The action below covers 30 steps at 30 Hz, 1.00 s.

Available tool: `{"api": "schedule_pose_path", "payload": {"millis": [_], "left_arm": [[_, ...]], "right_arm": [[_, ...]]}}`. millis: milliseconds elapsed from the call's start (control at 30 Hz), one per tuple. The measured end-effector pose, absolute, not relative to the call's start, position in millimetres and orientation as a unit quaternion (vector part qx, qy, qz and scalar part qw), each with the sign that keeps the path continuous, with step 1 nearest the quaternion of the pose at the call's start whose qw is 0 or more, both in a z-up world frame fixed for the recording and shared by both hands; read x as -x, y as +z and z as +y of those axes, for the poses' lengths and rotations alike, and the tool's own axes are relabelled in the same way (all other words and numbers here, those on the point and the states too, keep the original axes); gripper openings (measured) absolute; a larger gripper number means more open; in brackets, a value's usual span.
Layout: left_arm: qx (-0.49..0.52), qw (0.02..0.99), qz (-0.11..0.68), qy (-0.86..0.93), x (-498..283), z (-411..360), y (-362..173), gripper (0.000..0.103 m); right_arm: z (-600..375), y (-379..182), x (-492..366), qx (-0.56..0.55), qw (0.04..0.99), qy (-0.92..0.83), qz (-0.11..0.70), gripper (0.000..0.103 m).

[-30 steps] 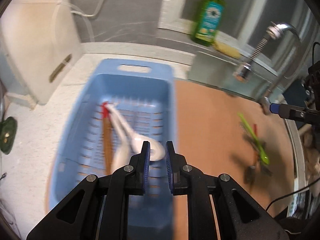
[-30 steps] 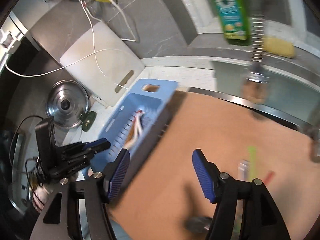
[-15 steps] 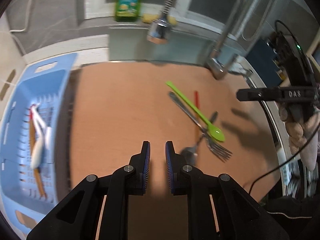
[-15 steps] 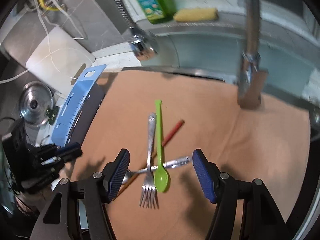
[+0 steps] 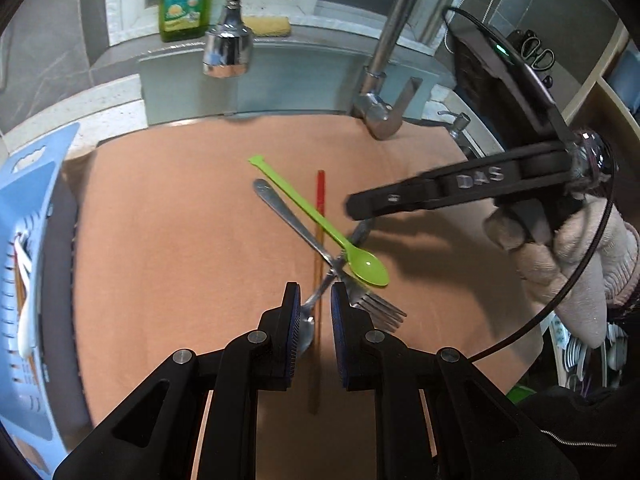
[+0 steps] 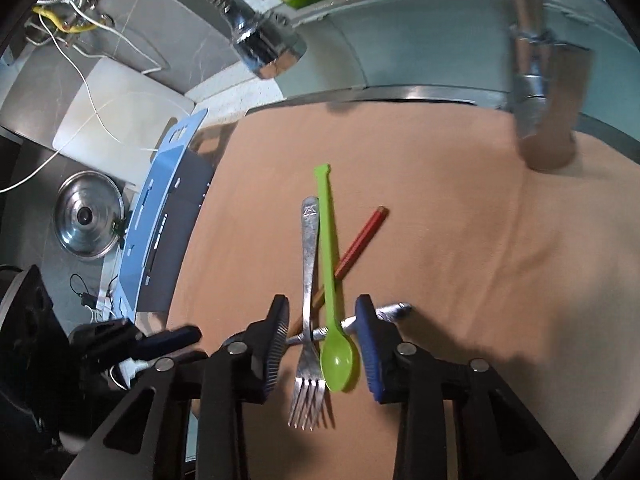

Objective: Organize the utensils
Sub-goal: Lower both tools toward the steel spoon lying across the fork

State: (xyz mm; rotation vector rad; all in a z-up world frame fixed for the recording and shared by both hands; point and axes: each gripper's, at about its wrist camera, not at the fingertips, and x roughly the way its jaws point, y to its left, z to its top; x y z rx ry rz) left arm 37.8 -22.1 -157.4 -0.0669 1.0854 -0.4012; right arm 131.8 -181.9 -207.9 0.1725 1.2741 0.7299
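Both grippers have swung off the blue basket (image 5: 28, 184) onto the utensil pile mid brown mat (image 5: 168, 240); right gripper (image 6: 322, 344) jaws just been closing, now straddling the steel fork (image 6: 308, 280) and green spoon (image 6: 330, 280), pads not yet pressing, so likely a pickup starting; left gripper (image 5: 311, 308) nearly together, empty, over a metal spoon (image 5: 310, 312); fork is shiny steel, green spoon smooth long-handled plastic, red-tipped chopstick (image 6: 360, 240) thin; basket is slotted plastic with a few utensils inside.
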Motion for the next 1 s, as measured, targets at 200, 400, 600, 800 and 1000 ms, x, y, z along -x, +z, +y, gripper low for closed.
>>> {"api": "schedule_pose_path", "payload": {"millis": [200, 400, 600, 800, 1000], "left_arm": [[0.03, 0.83, 0.524, -0.188, -43, -27, -170, 0.014], [0.003, 0.821, 0.538, -0.19, -45, -26, -178, 0.014], [-0.03, 0.814, 0.541, -0.211, -30, -20, -173, 0.014], [-0.061, 0.804, 0.55, -0.217, -14, -15, -175, 0.033], [-0.08, 0.803, 0.549, -0.215, -13, -21, -178, 0.033]], "right_arm": [[-162, -216, -139, -0.044, 0.732, 0.333, 0.592, 0.026], [-160, -221, -142, -0.046, 0.726, 0.329, 0.602, 0.025], [-189, -221, -142, -0.081, 0.727, 0.31, 0.608, 0.025], [-220, -232, -151, -0.123, 0.735, 0.259, 0.614, 0.025], [-225, -242, -149, -0.162, 0.722, 0.253, 0.623, 0.025]]}}
